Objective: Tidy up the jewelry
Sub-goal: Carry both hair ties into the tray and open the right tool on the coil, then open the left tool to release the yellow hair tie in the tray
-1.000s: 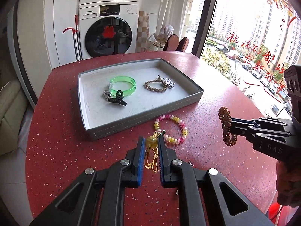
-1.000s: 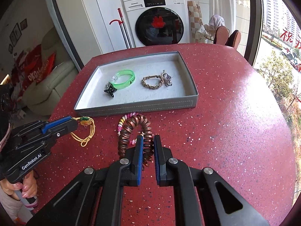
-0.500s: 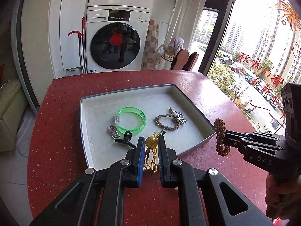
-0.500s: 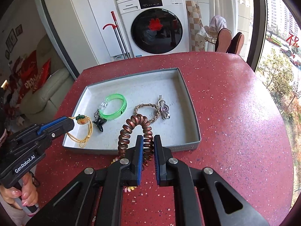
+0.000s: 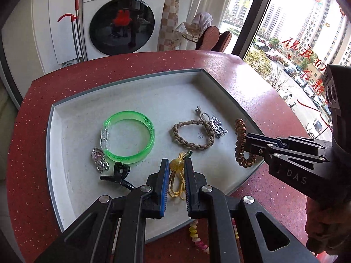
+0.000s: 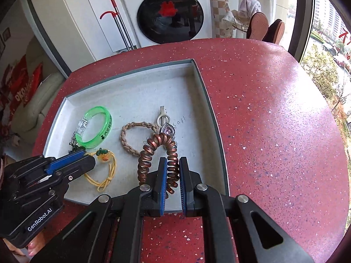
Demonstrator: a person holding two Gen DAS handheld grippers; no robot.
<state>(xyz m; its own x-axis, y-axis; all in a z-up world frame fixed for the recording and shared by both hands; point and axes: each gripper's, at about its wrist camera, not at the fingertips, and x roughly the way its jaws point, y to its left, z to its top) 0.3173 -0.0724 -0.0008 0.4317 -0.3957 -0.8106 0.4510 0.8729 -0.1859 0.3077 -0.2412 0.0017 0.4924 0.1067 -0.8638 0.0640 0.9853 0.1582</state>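
Observation:
A grey tray (image 5: 65, 109) (image 6: 210, 100) sits on the red table. It holds a green bangle (image 5: 129, 140) (image 6: 96, 127), a braided beige bracelet (image 5: 193, 133) (image 6: 131, 135), silver heart charms (image 5: 98, 160) and a black clip (image 5: 118, 173). My left gripper (image 5: 177, 164) (image 6: 92, 160) is shut on a yellow cord bracelet with an amber bead (image 5: 177, 175) (image 6: 103, 168), low over the tray's near part. My right gripper (image 6: 171, 164) (image 5: 248, 142) is shut on a copper spiral hair tie (image 6: 158, 157) (image 5: 242, 144) above the tray's right side.
A pink and yellow bead bracelet (image 5: 197, 236) lies on the red table (image 6: 274, 131) just outside the tray's near wall. A washing machine (image 5: 122, 17), chairs (image 6: 263, 26) and a window stand beyond the table's far edge.
Both grippers have moved forward from the table in front of the tray to over the tray, each still holding its piece. The bead bracelet stays behind on the table.

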